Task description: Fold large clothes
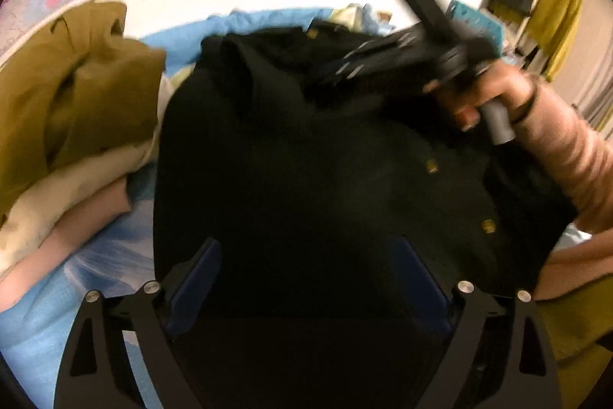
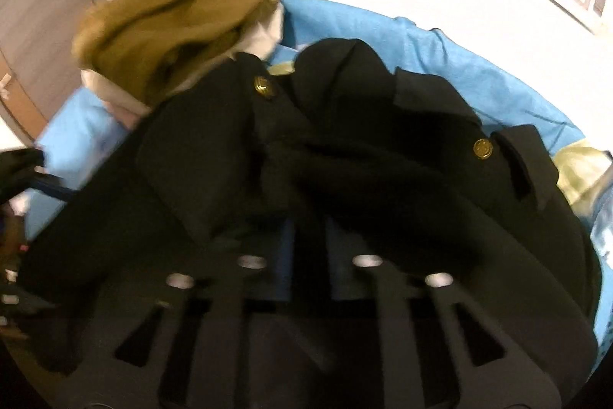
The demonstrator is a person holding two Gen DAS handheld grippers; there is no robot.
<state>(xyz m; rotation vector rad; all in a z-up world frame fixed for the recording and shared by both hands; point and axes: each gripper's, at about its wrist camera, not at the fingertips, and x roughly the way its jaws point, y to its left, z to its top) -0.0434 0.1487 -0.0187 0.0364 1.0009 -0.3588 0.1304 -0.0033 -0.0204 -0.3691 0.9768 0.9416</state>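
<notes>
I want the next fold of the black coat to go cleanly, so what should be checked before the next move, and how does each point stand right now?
1. Right gripper shut on the black coat: ok, fingers nearly together with dark cloth between them.
2. Left gripper free to take a new hold: ok, jaws stand wide over the coat, pinching nothing.
3. Coat lies flat: not ok, collar and front are bunched and lapped.
4. Brass buttons clear of the grip: ok.
5. Olive garment pile clear of the coat: cannot tell, the edges meet in both views.
6. Blue sheet under the coat smooth: cannot tell.
</notes>
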